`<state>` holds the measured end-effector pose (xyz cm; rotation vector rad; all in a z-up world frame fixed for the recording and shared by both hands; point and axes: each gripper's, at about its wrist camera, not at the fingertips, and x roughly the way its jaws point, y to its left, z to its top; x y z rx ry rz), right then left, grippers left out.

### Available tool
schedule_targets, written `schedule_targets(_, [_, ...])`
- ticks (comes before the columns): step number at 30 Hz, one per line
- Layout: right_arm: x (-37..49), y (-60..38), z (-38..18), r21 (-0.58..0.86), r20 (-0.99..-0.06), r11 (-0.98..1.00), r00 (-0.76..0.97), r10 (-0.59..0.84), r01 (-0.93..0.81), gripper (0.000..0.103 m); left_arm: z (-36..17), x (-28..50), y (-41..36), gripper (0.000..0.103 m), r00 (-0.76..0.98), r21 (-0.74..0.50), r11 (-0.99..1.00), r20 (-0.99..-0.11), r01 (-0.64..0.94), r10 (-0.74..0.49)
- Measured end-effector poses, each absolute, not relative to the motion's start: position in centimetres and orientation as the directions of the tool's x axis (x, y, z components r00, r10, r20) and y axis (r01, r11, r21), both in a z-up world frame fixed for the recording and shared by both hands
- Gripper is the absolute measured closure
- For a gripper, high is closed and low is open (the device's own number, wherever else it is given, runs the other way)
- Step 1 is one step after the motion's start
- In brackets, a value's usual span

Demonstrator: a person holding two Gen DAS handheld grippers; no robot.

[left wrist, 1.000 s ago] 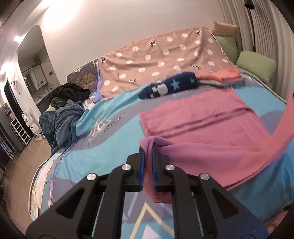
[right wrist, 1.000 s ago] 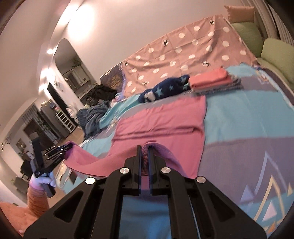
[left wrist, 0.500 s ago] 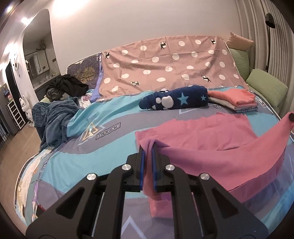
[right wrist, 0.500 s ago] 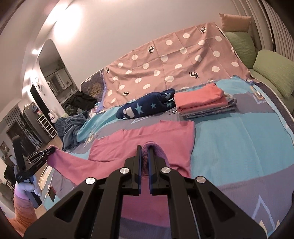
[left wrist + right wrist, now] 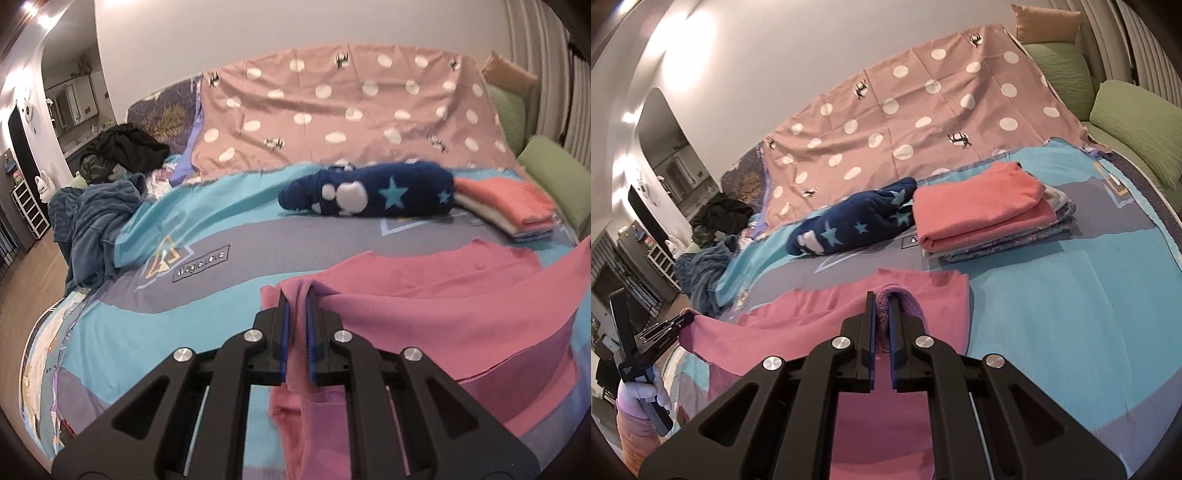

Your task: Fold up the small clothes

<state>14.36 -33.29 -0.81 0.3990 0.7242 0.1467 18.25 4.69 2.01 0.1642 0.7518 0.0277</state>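
A pink garment point(image 5: 424, 295) lies spread over the bed's blue and grey sheet point(image 5: 192, 295), its near edge lifted and carried over the rest. My left gripper point(image 5: 296, 295) has a corner of it between its blue pads. The jaws are opening, and the cloth still fills the gap and hangs from it. My right gripper point(image 5: 881, 295) is shut on the other corner of the pink garment point(image 5: 812, 306). In the right wrist view the left gripper point(image 5: 687, 318) shows at far left, held by a hand point(image 5: 639, 397), with the cloth stretched between the two.
A folded stack topped by a coral piece point(image 5: 982, 210) and a navy star blanket roll point(image 5: 849, 225) lie just beyond the garment. A polka-dot sheet point(image 5: 351, 103) covers the headboard. Green pillows point(image 5: 1137, 122) sit right. Blue-grey point(image 5: 96, 218) and black clothes point(image 5: 129, 147) are heaped left.
Both grippers have moved forward over the bed and a little down, carrying the garment's lifted edge toward its far edge. The left jaws' gap looks slightly wider than before.
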Motion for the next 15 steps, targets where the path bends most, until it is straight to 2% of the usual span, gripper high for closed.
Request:
schedule_targets(1, [15.5, -33.1, -1.5, 0.375, -0.634, 0.927, 0.734, 0.242, 0.018, 0.098, 0.8, 19.8, 4.6, 0.086, 0.722, 0.176, 0.984, -0.684, 0.021, 0.107])
schedule_targets(3, [17.9, -32.8, -4.0, 0.347, -0.693, 0.937, 0.686, 0.222, 0.047, 0.097, -1.1, 21.5, 4.7, 0.073, 0.716, 0.221, 0.975, -0.681, 0.002, 0.153])
schedule_targets(5, [19.7, -33.1, -6.5, 0.37, -0.737, 0.926, 0.632, 0.24, 0.079, 0.094, -3.3, 23.1, 5.2, 0.071, 0.685, 0.27, 0.962, -0.696, -0.028, 0.215])
schedule_targets(7, [19.9, -33.6, -7.6, 0.385, -0.746, 0.918, 0.617, 0.249, 0.095, 0.094, -4.5, 23.2, 6.1, 0.071, 0.661, 0.23, 0.973, -0.726, -0.028, 0.191])
schedule_targets(9, [19.4, -34.1, -7.8, 0.386, -0.733, 0.92, 0.63, 0.256, 0.076, 0.086, -4.8, 22.4, 6.6, 0.062, 0.669, 0.225, 0.974, -0.723, -0.007, 0.172])
schedule_targets(10, [19.1, -34.4, -7.6, 0.375, -0.732, 0.925, 0.634, 0.251, 0.067, 0.078, -4.8, 21.8, 6.7, 0.059, 0.68, 0.247, 0.969, -0.711, 0.004, 0.179])
schedule_targets(12, [18.4, -34.7, -7.2, 0.33, -0.737, 0.942, 0.639, 0.221, 0.054, 0.077, -4.7, 20.7, 6.8, 0.051, 0.697, 0.276, 0.96, -0.695, 0.034, 0.175])
schedule_targets(15, [17.3, -34.6, -6.6, 0.238, -0.75, 0.971, 0.637, 0.177, 0.01, 0.074, -4.4, 18.6, 6.7, 0.046, 0.715, 0.308, 0.947, -0.682, 0.092, 0.152])
